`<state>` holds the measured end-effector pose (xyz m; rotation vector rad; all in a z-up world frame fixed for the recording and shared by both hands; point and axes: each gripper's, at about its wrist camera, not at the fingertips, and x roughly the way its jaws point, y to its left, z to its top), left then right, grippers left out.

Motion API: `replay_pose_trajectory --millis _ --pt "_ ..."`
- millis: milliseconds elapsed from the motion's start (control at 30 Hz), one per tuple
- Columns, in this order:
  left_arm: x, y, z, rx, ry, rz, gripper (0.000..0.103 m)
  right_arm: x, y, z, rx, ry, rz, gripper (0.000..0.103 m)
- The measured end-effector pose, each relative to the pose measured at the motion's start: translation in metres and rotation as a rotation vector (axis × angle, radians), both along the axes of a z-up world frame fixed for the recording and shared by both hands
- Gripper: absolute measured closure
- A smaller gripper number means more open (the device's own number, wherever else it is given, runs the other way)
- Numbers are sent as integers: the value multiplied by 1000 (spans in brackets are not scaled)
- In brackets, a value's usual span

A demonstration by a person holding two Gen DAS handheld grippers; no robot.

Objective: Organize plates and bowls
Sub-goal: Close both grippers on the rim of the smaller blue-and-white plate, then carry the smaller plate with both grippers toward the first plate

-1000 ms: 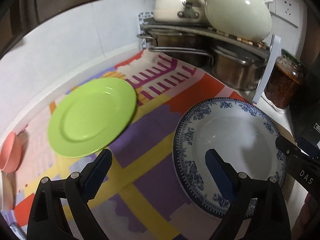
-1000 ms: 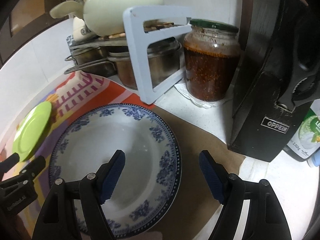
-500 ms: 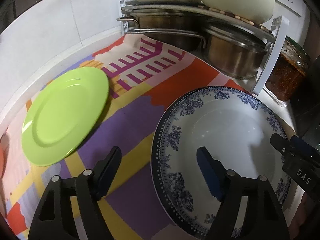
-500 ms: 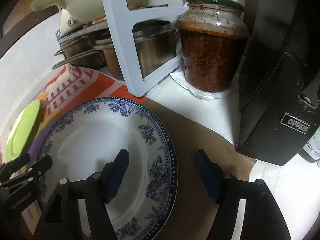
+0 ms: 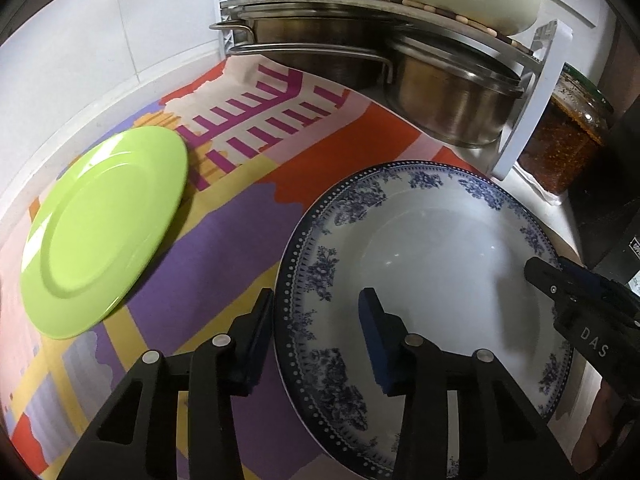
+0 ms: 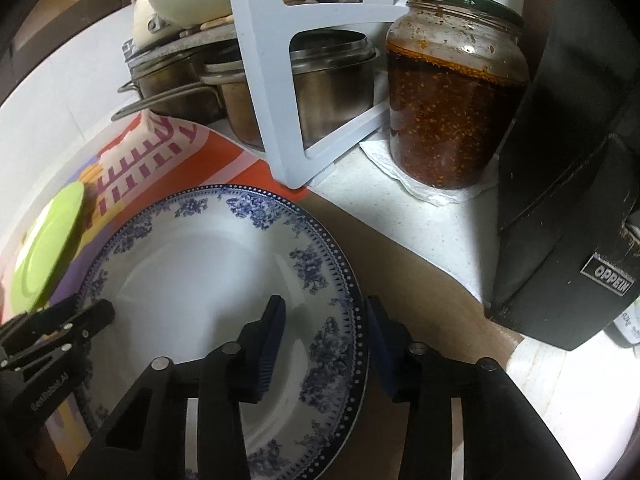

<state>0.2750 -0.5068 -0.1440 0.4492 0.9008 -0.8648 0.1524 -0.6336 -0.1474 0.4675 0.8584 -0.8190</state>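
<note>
Only right view, jar (image 6: 456,92), blue-patterned plate (image 6: 192,264)

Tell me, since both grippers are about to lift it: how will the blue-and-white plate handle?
The blue-and-white plate looks glazed ceramic, so probably stiff, fairly heavy and breakable. Its glossy rim may slip between the pads. The left gripper and right gripper straddle opposite rims, which should limit tipping.

- A home kitchen counter against white tiled walls.
- Steel pots (image 5: 452,108) sit under a white rack (image 6: 272,92).
- A chili-paste jar (image 6: 452,108) stands beside them.
</note>
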Motion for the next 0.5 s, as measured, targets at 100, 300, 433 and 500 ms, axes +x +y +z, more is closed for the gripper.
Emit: replay_pose_trajectory --millis 100,300,433,500 --pt "0 1 1 8 -12 1 63 -1 0 0 7 1 -2 65" --pt "-4 9 6 5 -50 6 63 -3 8 4 7 -5 8 66" --pt "-5 20 13 -5 -59 15 63 -5 19 13 -11 -6 17 66" --pt "-5 27 17 -12 -65 23 63 -6 26 18 -20 -8 27 66"
